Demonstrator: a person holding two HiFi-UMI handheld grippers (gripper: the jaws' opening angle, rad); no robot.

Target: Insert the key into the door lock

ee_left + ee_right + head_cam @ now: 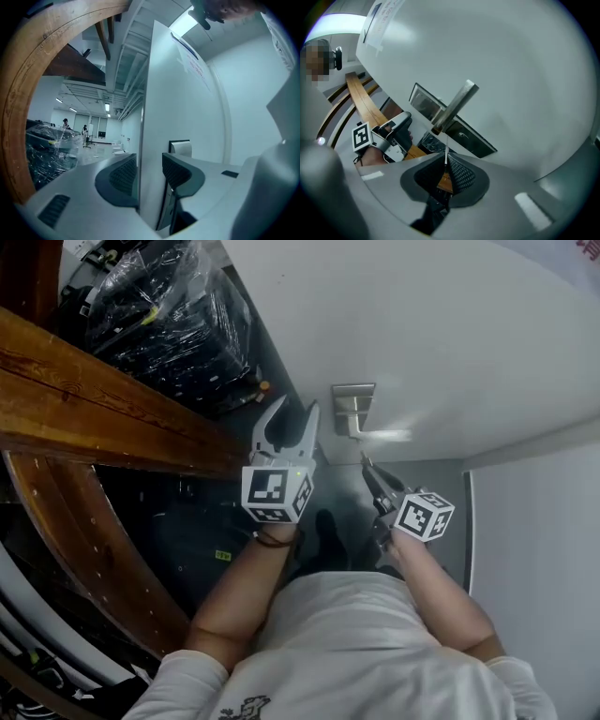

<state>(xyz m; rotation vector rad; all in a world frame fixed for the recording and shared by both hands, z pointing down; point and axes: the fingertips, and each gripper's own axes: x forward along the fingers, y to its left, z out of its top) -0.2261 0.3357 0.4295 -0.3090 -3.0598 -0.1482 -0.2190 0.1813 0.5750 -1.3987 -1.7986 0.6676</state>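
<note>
1. At a white door (422, 334), a person works two tools: the right hand-held gripper (446, 166) is clenched on the key (446, 154), whose thin blade sticks out past the pinched pads toward the door.
2. The door lock (461, 136), a dark plate near the door's free edge, sits just below the lever handle (454, 105). The key's tip is near the plate but apart from it, and looks not yet lined up with the keyhole.
3. The left hand-held gripper (150, 173) is released, grasping nothing. Its jaws stand wide, and the door's free edge shows in the gap between them with no pad pressed on it.
4. From the head view, both tools hover close to the handle side of the door, the left one beside a curved wooden arch (94, 399).
5. Judged from this, the key is in hand and brought to the lock, but aiming, insertion and seating of the blade are all left to do.
</note>
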